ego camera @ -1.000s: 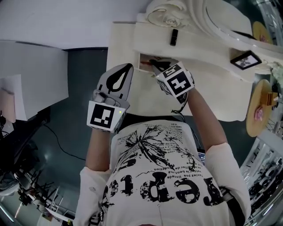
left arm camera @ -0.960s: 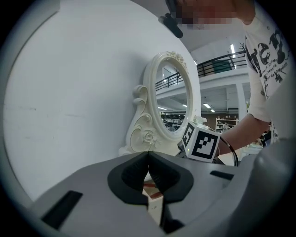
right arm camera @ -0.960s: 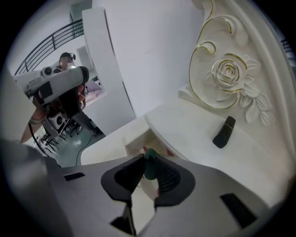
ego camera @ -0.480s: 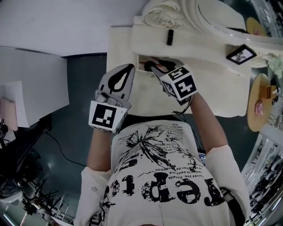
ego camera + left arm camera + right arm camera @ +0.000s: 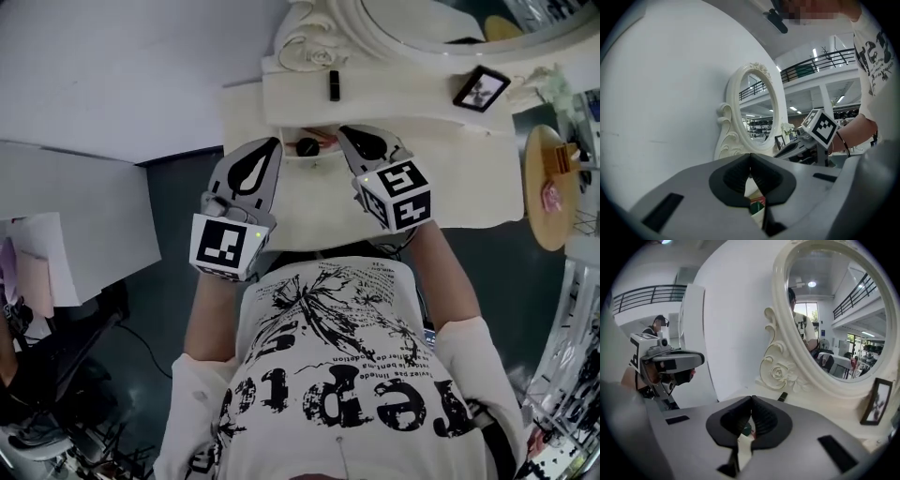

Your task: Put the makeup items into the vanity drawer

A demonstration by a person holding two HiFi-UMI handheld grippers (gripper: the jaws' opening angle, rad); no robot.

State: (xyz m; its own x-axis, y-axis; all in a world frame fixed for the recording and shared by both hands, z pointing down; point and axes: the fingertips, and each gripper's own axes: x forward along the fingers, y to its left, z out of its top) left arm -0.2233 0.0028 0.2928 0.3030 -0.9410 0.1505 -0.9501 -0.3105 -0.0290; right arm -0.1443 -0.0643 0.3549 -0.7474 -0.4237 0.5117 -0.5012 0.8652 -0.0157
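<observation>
Both hands are empty, I'd guess between drop-offs. The left gripper [image 5: 750, 159] has its jaws pressed together, and the right gripper [image 5: 751, 401] has just been closing its jaws on nothing. The open vanity drawer [image 5: 319, 160] sits right below their tips, holding a round black makeup item [image 5: 307, 146]. A black tube [image 5: 334, 84] waits beyond on the shelf.

My left claw [image 5: 274, 142] wears a smooth, matt grey plastic shell, with black ribbed pads [image 5: 733, 177] that look rubbery. Its marker cube [image 5: 225, 246] carries flat, matt black-and-white print. The table [image 5: 469, 187] is smooth cream paint with a soft sheen; the carved mirror frame [image 5: 777, 372] at its back edge shines glossier, around bright reflective glass [image 5: 834, 310]. My shirt [image 5: 328, 375] is soft white cloth with black print. The wall [image 5: 661, 93] behind the table is plain matt white.
</observation>
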